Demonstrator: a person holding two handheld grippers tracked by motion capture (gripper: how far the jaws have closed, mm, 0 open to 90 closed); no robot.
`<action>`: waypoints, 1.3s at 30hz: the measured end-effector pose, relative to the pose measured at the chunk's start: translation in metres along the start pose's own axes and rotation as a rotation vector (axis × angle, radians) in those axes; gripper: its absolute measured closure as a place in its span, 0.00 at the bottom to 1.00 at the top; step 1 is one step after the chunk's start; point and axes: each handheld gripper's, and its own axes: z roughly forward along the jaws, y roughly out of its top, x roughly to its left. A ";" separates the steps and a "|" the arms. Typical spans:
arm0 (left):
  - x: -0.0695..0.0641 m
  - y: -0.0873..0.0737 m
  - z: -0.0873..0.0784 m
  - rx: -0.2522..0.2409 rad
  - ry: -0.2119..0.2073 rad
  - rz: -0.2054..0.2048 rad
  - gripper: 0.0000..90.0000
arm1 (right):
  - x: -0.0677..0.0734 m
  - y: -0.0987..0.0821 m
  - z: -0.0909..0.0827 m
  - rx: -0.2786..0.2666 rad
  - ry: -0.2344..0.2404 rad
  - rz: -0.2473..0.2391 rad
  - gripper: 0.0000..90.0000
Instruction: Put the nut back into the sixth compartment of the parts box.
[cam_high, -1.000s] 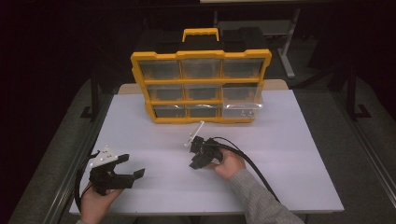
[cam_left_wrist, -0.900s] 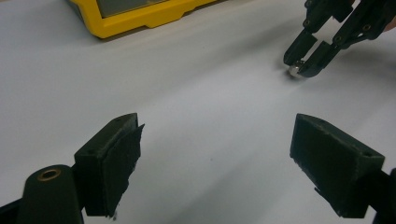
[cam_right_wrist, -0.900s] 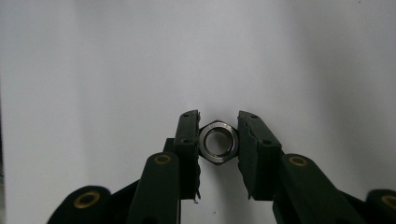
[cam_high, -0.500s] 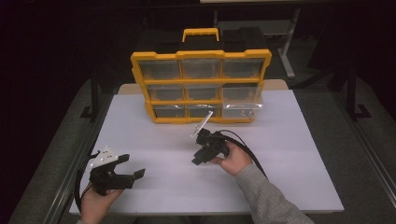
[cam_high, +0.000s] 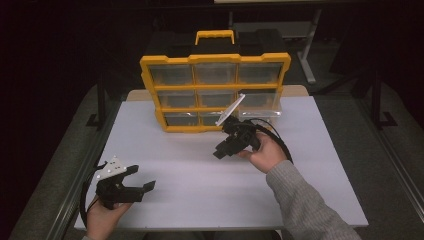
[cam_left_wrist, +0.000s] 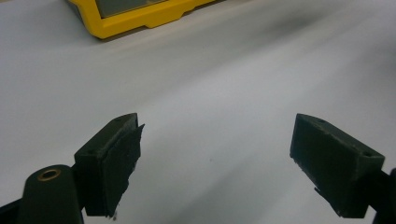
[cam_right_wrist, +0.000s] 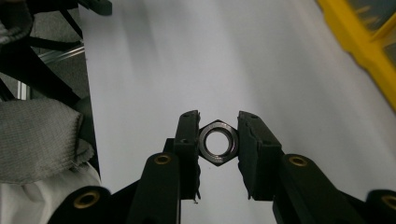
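My right gripper (cam_right_wrist: 218, 135) is shut on a dark steel hex nut (cam_right_wrist: 218, 148), its flats pinched between the two pads and its hole facing the camera. In the high view the right gripper (cam_high: 223, 150) is held above the white table just in front of the yellow drawer organizer (cam_high: 215, 65), with its jaws pointing down and left. My left gripper (cam_high: 146, 188) rests low near the table's front left corner. In the left gripper view the left gripper (cam_left_wrist: 217, 149) is open wide, with nothing but bare table between its pads.
The organizer has three rows of clear drawers and a handle on top. Its lower right drawer (cam_high: 262, 111) looks pulled out a little. The white table (cam_high: 200, 195) stretches wide between the two hands. A grey sleeve (cam_right_wrist: 37, 140) shows beside the right gripper.
The right gripper has risen off the table with the nut and moved right and toward the organizer. The left gripper has stayed put.
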 end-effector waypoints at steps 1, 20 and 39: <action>0.000 0.000 0.000 -0.002 0.000 -0.006 0.18 | 0.000 0.002 -0.005 -0.005 -0.003 -0.003 0.77; 0.000 -0.001 0.000 -0.004 0.004 -0.020 0.18 | -0.007 0.030 -0.065 -0.008 -0.099 0.004 0.77; 0.001 -0.001 0.000 -0.004 0.003 -0.018 0.18 | -0.034 0.036 -0.109 -0.055 -0.169 0.092 0.77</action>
